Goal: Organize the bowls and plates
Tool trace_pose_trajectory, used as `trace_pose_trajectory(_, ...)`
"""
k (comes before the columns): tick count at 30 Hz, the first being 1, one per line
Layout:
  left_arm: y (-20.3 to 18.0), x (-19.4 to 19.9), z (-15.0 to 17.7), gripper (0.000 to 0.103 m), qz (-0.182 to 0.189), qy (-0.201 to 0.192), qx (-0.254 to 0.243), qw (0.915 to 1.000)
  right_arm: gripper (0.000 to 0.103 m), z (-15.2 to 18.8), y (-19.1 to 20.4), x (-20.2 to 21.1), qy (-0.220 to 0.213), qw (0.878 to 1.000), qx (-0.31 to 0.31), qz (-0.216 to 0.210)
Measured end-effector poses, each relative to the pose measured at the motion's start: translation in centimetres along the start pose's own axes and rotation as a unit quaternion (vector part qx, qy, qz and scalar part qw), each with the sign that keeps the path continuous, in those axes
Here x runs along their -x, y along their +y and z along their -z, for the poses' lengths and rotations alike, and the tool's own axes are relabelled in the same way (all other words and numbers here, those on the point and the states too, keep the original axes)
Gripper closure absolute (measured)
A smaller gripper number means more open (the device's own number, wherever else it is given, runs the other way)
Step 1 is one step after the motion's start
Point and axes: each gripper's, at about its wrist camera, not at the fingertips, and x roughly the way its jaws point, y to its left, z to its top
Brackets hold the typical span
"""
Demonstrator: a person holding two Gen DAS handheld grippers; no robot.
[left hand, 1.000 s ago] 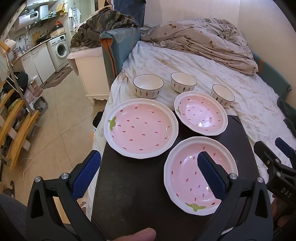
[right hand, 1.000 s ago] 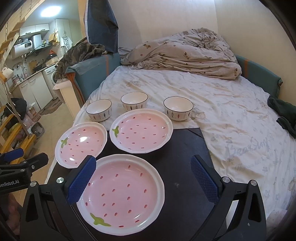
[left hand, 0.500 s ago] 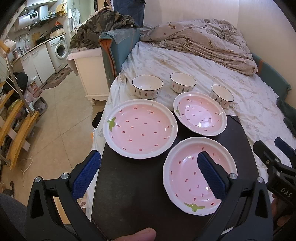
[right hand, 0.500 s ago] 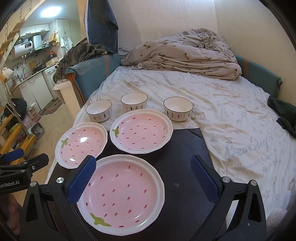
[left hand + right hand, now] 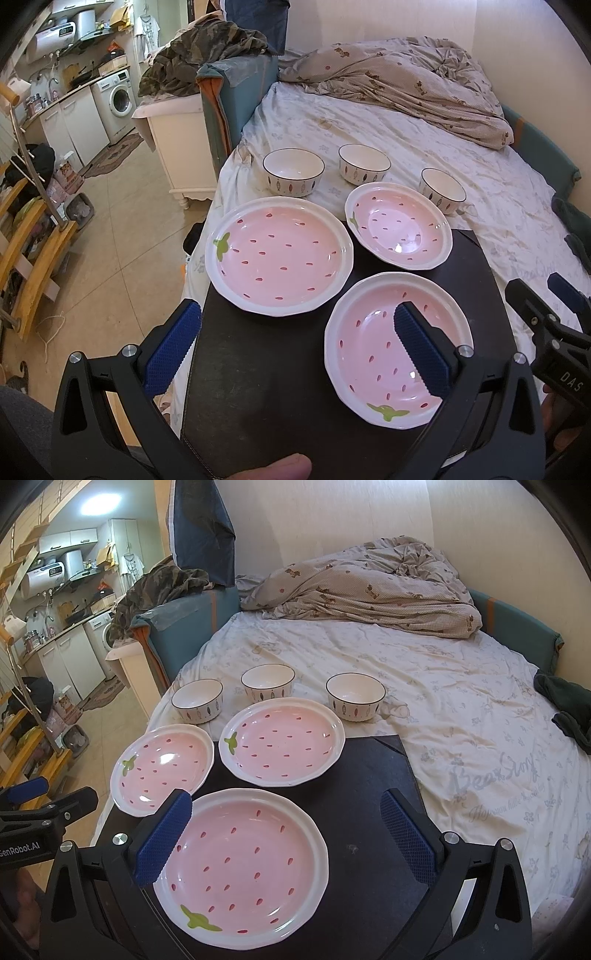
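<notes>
Three pink strawberry-pattern plates lie on a black board (image 5: 258, 369) at the foot of a bed: a left plate (image 5: 277, 258), a far plate (image 5: 399, 230) and a near plate (image 5: 369, 354). Behind them, three white bowls (image 5: 293, 177) (image 5: 364, 164) (image 5: 443, 190) sit on the bedsheet. My left gripper (image 5: 295, 347) is open above the board, its right finger over the near plate. My right gripper (image 5: 284, 834) is open too, its left finger over the near plate (image 5: 240, 867). Neither holds anything. The right wrist view also shows the left plate (image 5: 162, 768), the far plate (image 5: 282, 742) and the bowls (image 5: 267, 683).
A crumpled duvet (image 5: 362, 587) lies at the head of the bed, dark clothing (image 5: 569, 709) at its right edge. A white cabinet (image 5: 181, 147) and tiled floor (image 5: 110, 240) are to the left, with a wooden rack (image 5: 33, 251) and a kitchen beyond. A thumb (image 5: 273, 469) shows at the bottom.
</notes>
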Motion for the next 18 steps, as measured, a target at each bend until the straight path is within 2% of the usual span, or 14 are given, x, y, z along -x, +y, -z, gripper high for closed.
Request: trace_pose_trajectory(18, 0.08, -0.06, 0.14, 0.0, 0.001, 0.002, 0.001, 1.0, 0.0, 0.14, -0.5, -0.21, 0.004, 1.0, -0.002, 0.001)
